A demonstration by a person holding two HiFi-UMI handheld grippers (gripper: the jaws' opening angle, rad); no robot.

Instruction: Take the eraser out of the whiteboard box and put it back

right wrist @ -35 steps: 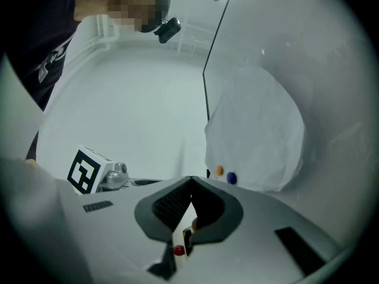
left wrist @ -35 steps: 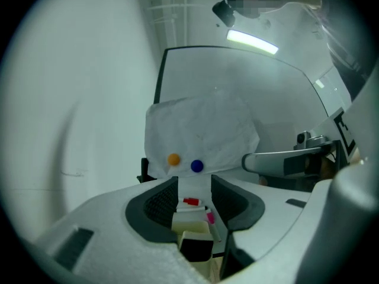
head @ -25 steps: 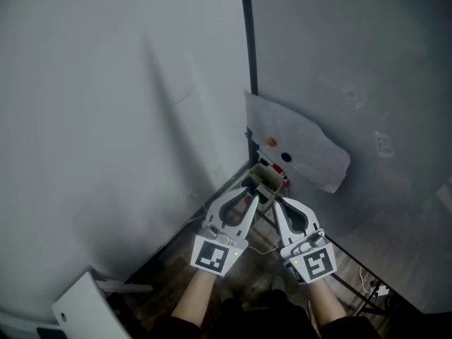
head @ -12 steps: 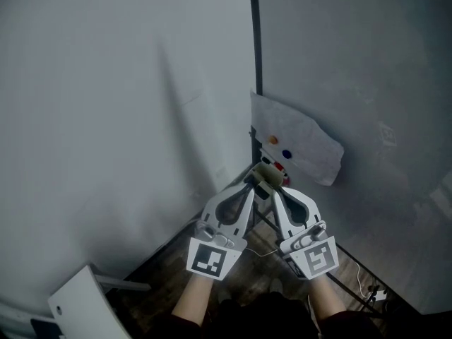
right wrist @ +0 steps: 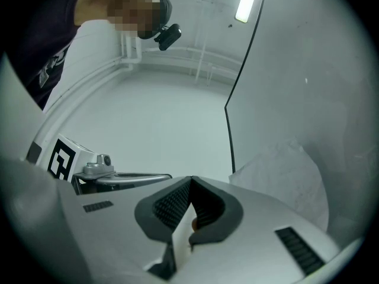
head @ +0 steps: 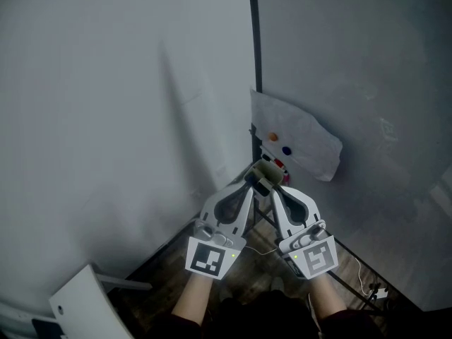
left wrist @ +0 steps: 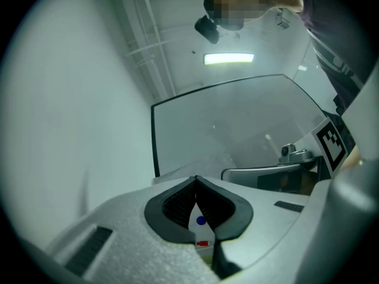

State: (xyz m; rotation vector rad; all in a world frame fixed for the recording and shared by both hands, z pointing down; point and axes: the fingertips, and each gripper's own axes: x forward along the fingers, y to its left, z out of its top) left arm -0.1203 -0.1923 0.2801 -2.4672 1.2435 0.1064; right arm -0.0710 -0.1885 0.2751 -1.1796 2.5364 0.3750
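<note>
**lurker:** so which way's your target from where you stand?

**me:** My left hand-held gripper (head: 250, 181) is clamped fully together, nothing in it. Just past its tips, slightly right, there's an olive-grey block (head: 265, 173) at the whiteboard's (head: 353, 69) bottom corner. Eraser or its box, can't tell. My right hand-held gripper (head: 272, 189) is pinched closed too and empty, with the block just left of its tips. Both hands look equally near. Long axis? Too small to call.

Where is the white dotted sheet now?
Head view, right of centre: the white sheet lies against the grey board, right of the black vertical edge, just above the left hand-held gripper and right hand-held gripper.
</note>
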